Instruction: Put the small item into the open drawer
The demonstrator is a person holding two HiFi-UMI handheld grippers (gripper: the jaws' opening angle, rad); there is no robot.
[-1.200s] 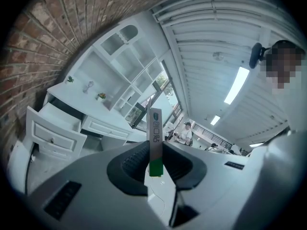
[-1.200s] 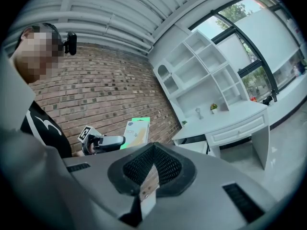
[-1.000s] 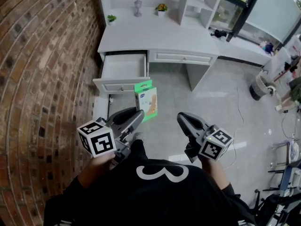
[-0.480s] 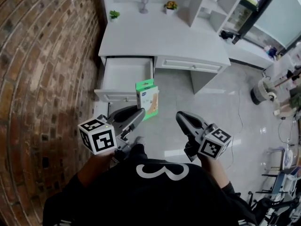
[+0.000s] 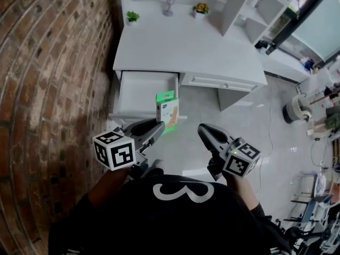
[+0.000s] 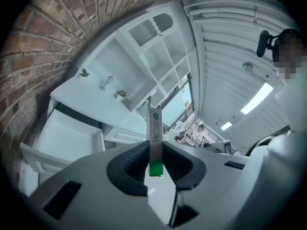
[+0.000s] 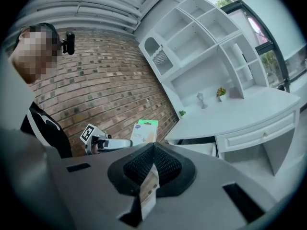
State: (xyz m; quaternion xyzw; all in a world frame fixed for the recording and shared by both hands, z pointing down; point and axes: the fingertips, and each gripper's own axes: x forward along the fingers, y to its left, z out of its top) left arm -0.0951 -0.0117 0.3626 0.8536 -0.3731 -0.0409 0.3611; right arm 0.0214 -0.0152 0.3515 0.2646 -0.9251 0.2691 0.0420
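The small item is a flat green and white box [image 5: 167, 110], standing upright in my left gripper [image 5: 158, 126], which is shut on its lower edge. In the left gripper view the box [image 6: 155, 128] shows edge-on between the black pads. It hangs just in front of the open white drawer [image 5: 139, 92], near that drawer's right front corner. The drawer [image 6: 67, 138] looks empty inside. My right gripper [image 5: 202, 132] is held apart to the right over the floor, jaws shut with nothing between them [image 7: 153, 150]. From the right gripper view I see the box [image 7: 144, 131] and the left gripper.
A brick wall [image 5: 48, 89] runs close along the left. The white desk [image 5: 186, 41] carries two small plants [image 5: 132, 16] and a figurine [image 5: 170, 1] at its back. A closed drawer [image 5: 223, 82] sits right of the open one. A shelf unit [image 5: 255, 4] stands at the right.
Both grippers have moved forward toward the desk, the box going with the left one. The open drawer now lies closer, right behind the box.
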